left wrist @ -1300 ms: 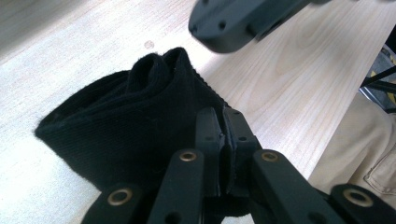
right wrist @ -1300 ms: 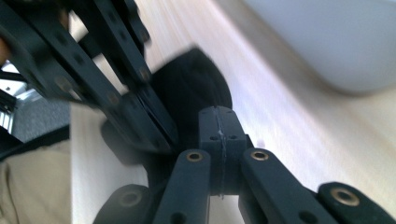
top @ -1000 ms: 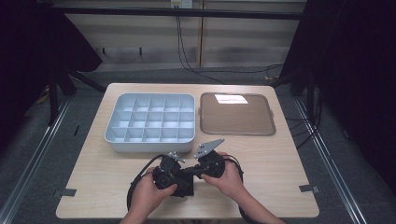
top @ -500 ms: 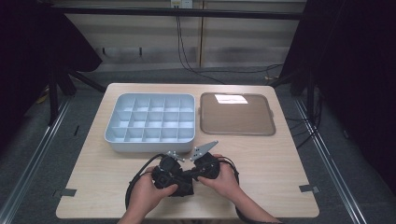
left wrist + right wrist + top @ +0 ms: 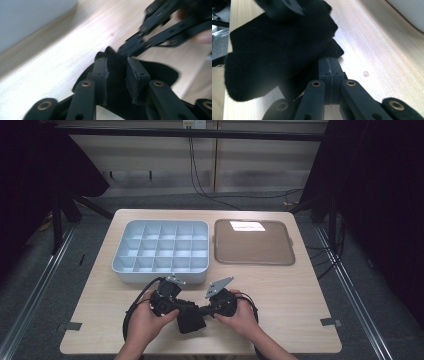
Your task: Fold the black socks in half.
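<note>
At the lower centre of the high view, both hands work a black cloth (image 5: 190,317) lying on the wooden surface (image 5: 300,290). The left gripper (image 5: 117,75) has its jaws clamped on a raised fold of the cloth; the right gripper (image 5: 329,67) has its jaws pressed together on the cloth's edge. The cloth looks bunched, so any folding seems barely begun. The grey bin (image 5: 162,247) and brown tray (image 5: 252,242) sit behind. Compared with a second ago, the grippers sit slightly lower in the frame.

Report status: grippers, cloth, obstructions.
Left gripper shut on black cloth. Right gripper shut on it too. Cloth near table front edge. Compartment tray behind, apart.
</note>
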Demonstrator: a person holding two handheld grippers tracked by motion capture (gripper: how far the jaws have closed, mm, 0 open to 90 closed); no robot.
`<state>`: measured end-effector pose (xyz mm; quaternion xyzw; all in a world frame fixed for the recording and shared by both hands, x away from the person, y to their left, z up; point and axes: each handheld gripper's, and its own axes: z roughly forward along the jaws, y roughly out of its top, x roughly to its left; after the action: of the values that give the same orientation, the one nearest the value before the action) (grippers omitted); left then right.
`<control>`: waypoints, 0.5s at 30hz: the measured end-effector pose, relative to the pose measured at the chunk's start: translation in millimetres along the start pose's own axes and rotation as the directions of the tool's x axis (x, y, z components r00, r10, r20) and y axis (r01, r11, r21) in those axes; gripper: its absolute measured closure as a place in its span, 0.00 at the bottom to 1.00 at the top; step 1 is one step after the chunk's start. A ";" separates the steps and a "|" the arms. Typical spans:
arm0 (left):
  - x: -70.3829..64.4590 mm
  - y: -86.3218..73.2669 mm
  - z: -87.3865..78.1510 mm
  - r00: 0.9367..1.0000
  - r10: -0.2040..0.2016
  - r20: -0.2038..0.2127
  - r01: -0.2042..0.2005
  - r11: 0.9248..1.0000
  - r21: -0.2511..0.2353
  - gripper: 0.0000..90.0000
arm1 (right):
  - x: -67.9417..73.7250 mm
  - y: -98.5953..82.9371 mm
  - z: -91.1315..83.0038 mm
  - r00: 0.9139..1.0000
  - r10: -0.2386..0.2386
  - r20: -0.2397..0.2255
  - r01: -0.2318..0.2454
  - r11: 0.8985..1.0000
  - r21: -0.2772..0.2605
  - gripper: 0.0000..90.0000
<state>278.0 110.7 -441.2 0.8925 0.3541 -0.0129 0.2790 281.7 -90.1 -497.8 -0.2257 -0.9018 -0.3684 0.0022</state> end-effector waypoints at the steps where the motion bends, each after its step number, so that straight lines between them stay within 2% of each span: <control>1: -0.1 -0.5 1.7 1.000 -0.008 0.002 0.008 1.000 0.012 0.80 | -0.4 0.4 0.0 1.000 -0.008 0.000 0.008 1.000 0.005 1.00; 3: -0.3 -1.7 4.6 1.000 0.003 -0.023 -0.002 0.999 0.040 0.82 | -0.8 0.5 -0.6 1.000 -0.007 -0.002 0.007 1.000 0.012 1.00; 6: 2.5 -3.4 10.5 1.000 -0.010 -0.016 0.011 0.999 0.041 0.82 | -2.8 -1.6 -3.9 1.000 0.007 0.007 -0.007 1.000 0.010 1.00; 7: 2.8 -3.9 12.1 1.000 -0.011 -0.021 0.012 0.999 0.040 0.81 | -3.8 -2.9 -5.0 1.000 0.009 0.006 -0.009 1.000 -0.007 1.00; 11: 1.8 -5.5 16.2 0.999 0.004 -0.045 -0.003 0.999 0.037 0.82 | -5.9 -5.2 -14.2 1.000 0.018 0.014 -0.018 0.999 -0.035 1.00; 13: 0.4 -5.5 16.5 0.998 0.027 -0.057 -0.025 0.999 0.040 0.82 | -6.6 -6.4 -19.2 0.999 0.022 0.024 -0.021 0.999 -0.044 0.99; 15: 0.0 -5.0 15.8 0.998 0.022 -0.059 -0.020 0.999 0.042 0.82 | -7.5 -9.1 -23.6 0.999 0.026 0.037 -0.025 0.999 -0.046 0.94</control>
<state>277.5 105.7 -457.0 0.9017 0.3525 0.0095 0.2501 280.9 -114.6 -487.9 -0.2441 -0.8900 -0.3847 -0.0154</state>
